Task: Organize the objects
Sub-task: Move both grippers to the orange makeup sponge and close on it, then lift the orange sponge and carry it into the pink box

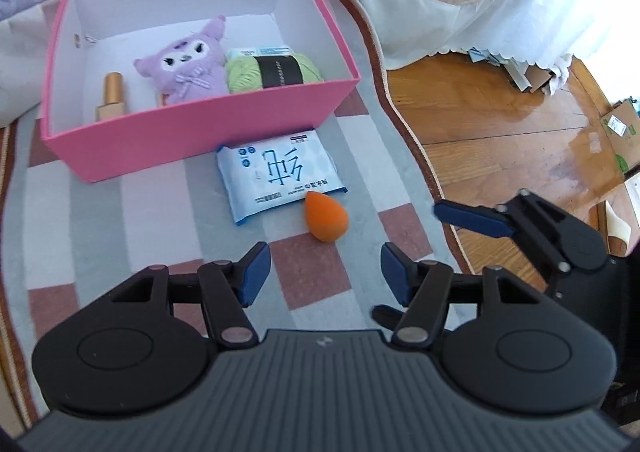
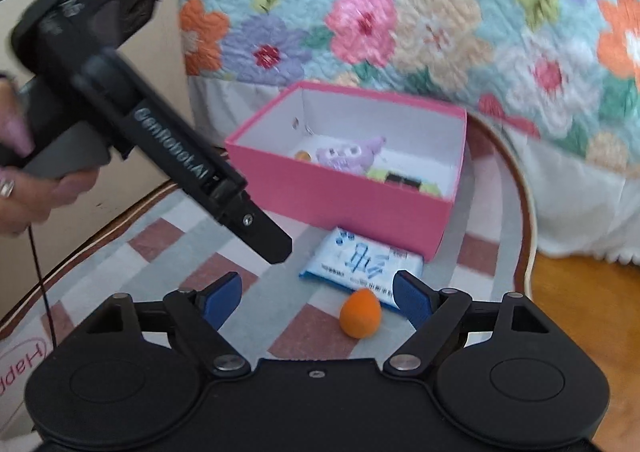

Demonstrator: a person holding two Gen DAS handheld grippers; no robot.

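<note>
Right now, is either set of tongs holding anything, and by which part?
Nothing is held. Left tongs and right tongs both stand open and empty above the orange sponge.

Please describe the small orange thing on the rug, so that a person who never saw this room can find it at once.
Find the pink box on the checked rug beside the bed. In front of it lies a flat blue-and-white packet. At the packet's near corner sits the orange sponge, the only egg-shaped, plain orange thing outside the box.

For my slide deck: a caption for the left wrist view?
Open left tongs above orange sponge and wipes pack, near pink box.
</note>
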